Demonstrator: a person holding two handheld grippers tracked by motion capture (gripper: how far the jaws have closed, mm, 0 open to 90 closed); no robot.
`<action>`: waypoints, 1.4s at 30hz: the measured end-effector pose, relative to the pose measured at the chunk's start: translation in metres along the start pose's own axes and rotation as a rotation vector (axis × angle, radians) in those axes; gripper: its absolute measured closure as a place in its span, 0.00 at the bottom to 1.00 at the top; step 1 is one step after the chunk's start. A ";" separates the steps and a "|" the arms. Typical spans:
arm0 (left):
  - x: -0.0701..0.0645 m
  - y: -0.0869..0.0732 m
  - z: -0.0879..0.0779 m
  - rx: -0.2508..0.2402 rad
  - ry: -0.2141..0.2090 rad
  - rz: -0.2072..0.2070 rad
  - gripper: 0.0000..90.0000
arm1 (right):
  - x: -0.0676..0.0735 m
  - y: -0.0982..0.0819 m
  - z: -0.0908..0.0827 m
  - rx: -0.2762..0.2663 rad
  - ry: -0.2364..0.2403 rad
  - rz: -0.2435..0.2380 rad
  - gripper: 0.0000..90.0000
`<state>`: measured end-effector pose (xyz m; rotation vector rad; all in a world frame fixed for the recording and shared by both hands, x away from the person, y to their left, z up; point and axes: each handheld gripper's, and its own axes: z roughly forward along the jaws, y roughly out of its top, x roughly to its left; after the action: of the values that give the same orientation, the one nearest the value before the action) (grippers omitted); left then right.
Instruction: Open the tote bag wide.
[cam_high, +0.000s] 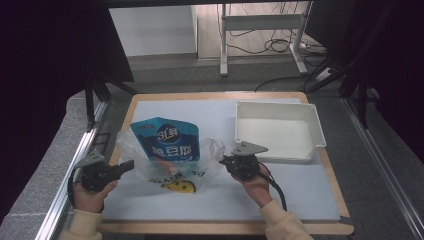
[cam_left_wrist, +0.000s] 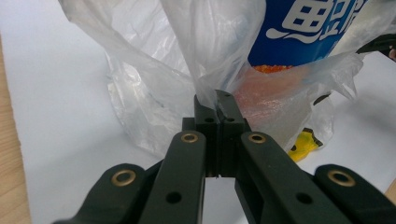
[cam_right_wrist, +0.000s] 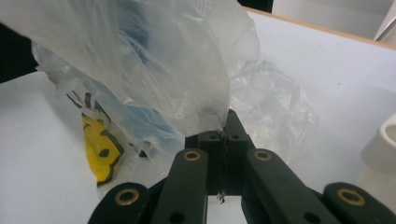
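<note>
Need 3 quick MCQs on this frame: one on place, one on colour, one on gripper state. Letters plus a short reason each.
1. Where is the white tray?
A. near left corner
B. far right of the table
C. under the bag

2. The pouch in the clear plastic bag is mainly:
A. red
B. green
C. blue

3. The left gripper and right gripper are:
A. both shut on the bag's film
B. both open
C. holding the tray

Key: B, the tray sits far right; C, the pouch is blue with white lettering; A, film is pinched between closed jaws in both gripper views.
</note>
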<state>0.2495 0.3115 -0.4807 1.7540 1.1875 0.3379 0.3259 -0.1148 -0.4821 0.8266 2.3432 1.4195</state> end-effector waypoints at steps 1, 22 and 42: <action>0.000 -0.001 0.001 0.003 0.001 0.002 1.00 | -0.001 -0.001 0.001 0.004 -0.002 0.003 0.99; 0.004 -0.013 0.015 0.051 0.003 -0.022 1.00 | 0.000 -0.020 0.018 0.090 -0.029 -0.011 0.99; 0.015 -0.028 0.033 0.120 0.005 -0.057 1.00 | 0.005 -0.032 0.030 0.186 -0.032 -0.060 0.99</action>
<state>0.2623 0.3078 -0.5244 1.8188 1.2815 0.2421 0.3264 -0.1015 -0.5245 0.8126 2.4815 1.1700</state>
